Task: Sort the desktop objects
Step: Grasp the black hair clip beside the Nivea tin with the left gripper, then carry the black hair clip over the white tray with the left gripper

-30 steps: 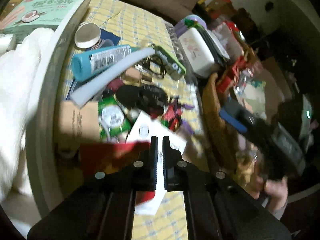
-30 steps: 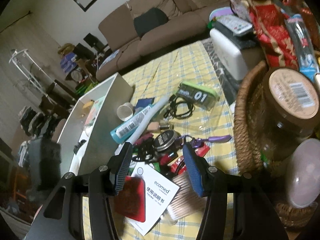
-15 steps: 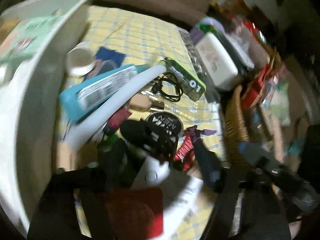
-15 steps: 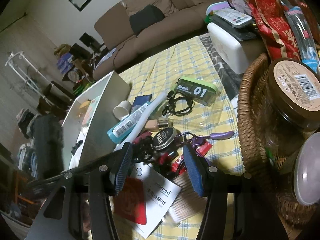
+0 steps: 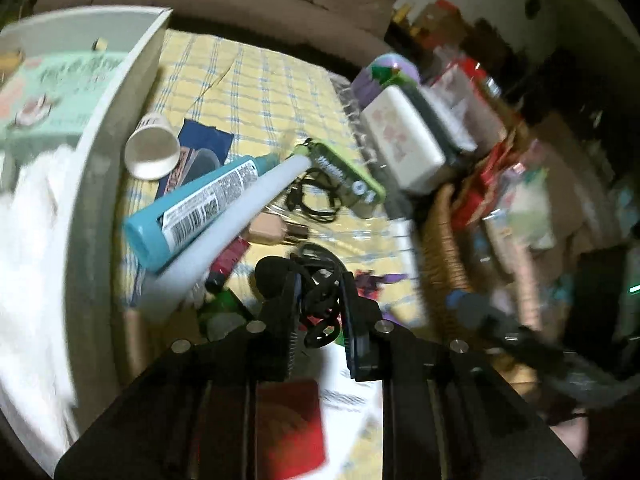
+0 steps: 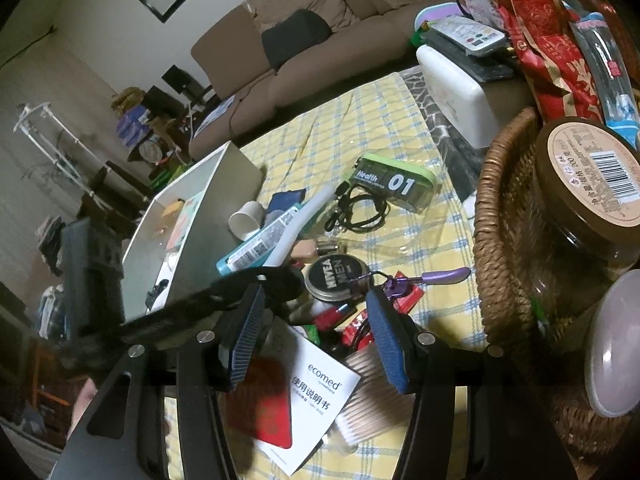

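A pile of small objects lies on the yellow checked cloth (image 6: 360, 128). My left gripper (image 5: 318, 304) is open, its fingers on either side of a black tangled cord with a round foam tip (image 5: 276, 280). In the right wrist view the left gripper (image 6: 276, 280) reaches in from the left beside the black Nivea Men tin (image 6: 336, 280). My right gripper (image 6: 314, 320) is open and empty above a white ecomed leaflet (image 6: 320, 392) and a red card (image 6: 264, 404). A teal tube (image 5: 192, 212) and a white foam stick (image 5: 236, 224) lie behind.
A white open box (image 6: 192, 216) stands at the left, holding white cloth (image 5: 24, 240). A wicker basket (image 6: 504, 240) with a brown-lidded jar (image 6: 580, 184) is at the right. A green Health 01 case (image 6: 392, 184), black cable (image 6: 360, 212), paper cup (image 5: 152, 148) and white case (image 5: 404, 140) lie further back.
My left gripper has opened, let go of the white leaflet, and moved forward over the pile to the black cord. My right gripper has stayed open and barely moved.
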`<move>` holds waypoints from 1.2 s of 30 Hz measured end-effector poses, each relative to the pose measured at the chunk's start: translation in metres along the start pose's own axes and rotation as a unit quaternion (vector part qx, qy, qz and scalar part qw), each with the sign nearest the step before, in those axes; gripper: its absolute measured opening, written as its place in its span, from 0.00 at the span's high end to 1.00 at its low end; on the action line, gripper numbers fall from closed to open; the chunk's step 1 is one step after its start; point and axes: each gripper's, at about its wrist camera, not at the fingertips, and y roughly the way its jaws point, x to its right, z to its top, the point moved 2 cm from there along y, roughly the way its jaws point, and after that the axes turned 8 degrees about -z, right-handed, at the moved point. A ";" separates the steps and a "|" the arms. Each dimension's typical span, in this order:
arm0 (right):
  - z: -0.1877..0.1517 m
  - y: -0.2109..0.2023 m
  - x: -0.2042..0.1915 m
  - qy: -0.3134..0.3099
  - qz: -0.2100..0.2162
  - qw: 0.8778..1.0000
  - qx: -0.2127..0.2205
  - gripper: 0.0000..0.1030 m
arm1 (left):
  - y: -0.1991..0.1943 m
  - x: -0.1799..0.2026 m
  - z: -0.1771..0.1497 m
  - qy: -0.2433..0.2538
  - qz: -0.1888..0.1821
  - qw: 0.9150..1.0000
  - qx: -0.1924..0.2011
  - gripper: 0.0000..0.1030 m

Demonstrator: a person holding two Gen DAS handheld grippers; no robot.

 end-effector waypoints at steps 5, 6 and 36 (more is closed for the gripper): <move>-0.003 0.002 -0.007 0.013 0.063 0.998 -0.009 0.40 | -0.037 -0.008 -0.007 -0.061 -0.094 0.994 0.007 0.83; -0.005 0.005 -0.008 0.028 0.101 0.994 -0.019 0.38 | -0.046 -0.011 -0.009 -0.078 -0.124 0.989 0.012 0.83; -0.007 0.092 -0.247 0.042 0.305 0.945 -0.106 0.90 | -0.255 -0.171 -0.021 -0.215 -0.266 0.920 0.191 0.82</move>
